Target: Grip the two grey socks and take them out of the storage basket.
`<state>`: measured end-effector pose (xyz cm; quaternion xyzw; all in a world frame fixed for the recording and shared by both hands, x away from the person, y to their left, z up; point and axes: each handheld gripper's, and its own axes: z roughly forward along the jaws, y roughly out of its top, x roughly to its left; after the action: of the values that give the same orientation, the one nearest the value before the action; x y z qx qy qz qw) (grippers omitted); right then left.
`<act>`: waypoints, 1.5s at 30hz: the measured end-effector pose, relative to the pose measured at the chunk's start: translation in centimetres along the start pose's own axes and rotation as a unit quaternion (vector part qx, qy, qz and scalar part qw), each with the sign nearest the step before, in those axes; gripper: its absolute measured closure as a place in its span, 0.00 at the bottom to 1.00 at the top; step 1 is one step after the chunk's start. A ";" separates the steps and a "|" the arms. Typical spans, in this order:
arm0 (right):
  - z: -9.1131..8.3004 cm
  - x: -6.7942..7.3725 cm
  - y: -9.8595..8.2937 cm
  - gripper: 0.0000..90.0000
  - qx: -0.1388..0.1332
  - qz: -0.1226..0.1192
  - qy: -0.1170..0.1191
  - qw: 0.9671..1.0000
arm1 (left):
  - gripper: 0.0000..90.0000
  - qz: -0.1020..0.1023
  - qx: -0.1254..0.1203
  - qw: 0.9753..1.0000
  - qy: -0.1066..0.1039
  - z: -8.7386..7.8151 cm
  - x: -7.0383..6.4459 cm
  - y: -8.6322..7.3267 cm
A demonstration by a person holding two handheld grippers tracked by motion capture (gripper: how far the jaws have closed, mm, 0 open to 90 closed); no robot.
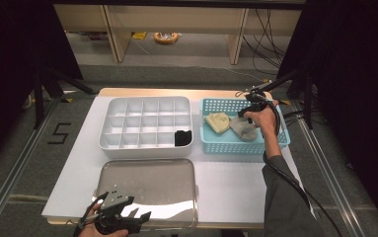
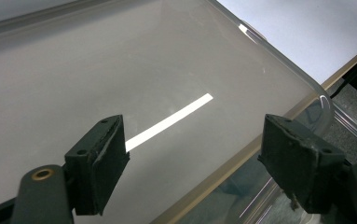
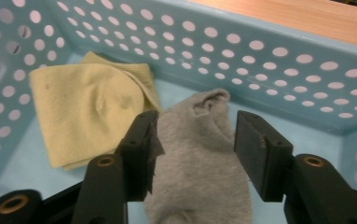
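The right gripper is hovering with its jaws spread wide on either side of a grey cotton sock, which is lying in the perforated light-blue plastic basket beside a folded yellow sock; the left gripper is gaping empty above the shiny rectangular metal tray

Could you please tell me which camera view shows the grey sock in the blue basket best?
The right gripper view: the soft grey fabric sock lies close up between the open right tongs, beside a folded yellow sock. The high view shows it small, partly behind the hand. The left gripper view faces the metal tray.
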<state>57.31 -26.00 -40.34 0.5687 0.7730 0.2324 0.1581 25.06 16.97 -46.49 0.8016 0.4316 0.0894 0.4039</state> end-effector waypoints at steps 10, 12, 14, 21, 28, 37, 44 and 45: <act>2.0 0.1 0.7 0.69 0.007 -0.035 -0.025 0.999 | 0.24 -0.003 -0.017 1.000 -0.005 0.1 -0.3 -0.1; 2.5 0.1 0.6 0.77 0.006 -0.033 -0.033 0.999 | 0.24 0.005 -0.009 1.000 -0.007 0.0 -0.2 0.0; 2.6 0.0 0.6 0.80 0.007 -0.036 -0.029 0.999 | 0.24 0.004 -0.011 1.000 -0.004 0.0 -0.2 0.0; 1.5 0.2 0.4 0.94 -0.009 -0.040 -0.027 0.999 | 0.24 0.007 -0.005 1.000 0.001 -0.1 -0.3 0.0; -1.7 0.4 0.7 0.94 -0.046 -0.051 -0.013 0.998 | 0.24 -0.002 -0.012 1.000 0.002 0.0 -0.4 0.0; -6.1 1.5 0.9 0.94 -0.086 -0.075 0.012 0.993 | 0.24 0.003 -0.011 1.000 -0.004 0.0 -0.2 0.0; -8.9 2.3 0.6 0.94 -0.107 -0.079 0.029 0.991 | 0.24 0.002 -0.010 1.000 0.000 0.0 -0.3 0.0; -9.3 2.4 0.5 0.94 -0.112 -0.079 0.030 0.990 | 0.24 0.005 -0.006 1.000 0.001 0.0 -0.3 0.1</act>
<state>52.21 -25.23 -32.15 0.4774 0.7892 0.3210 0.2151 24.90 16.78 -46.37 0.8012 0.4280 0.0947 0.4073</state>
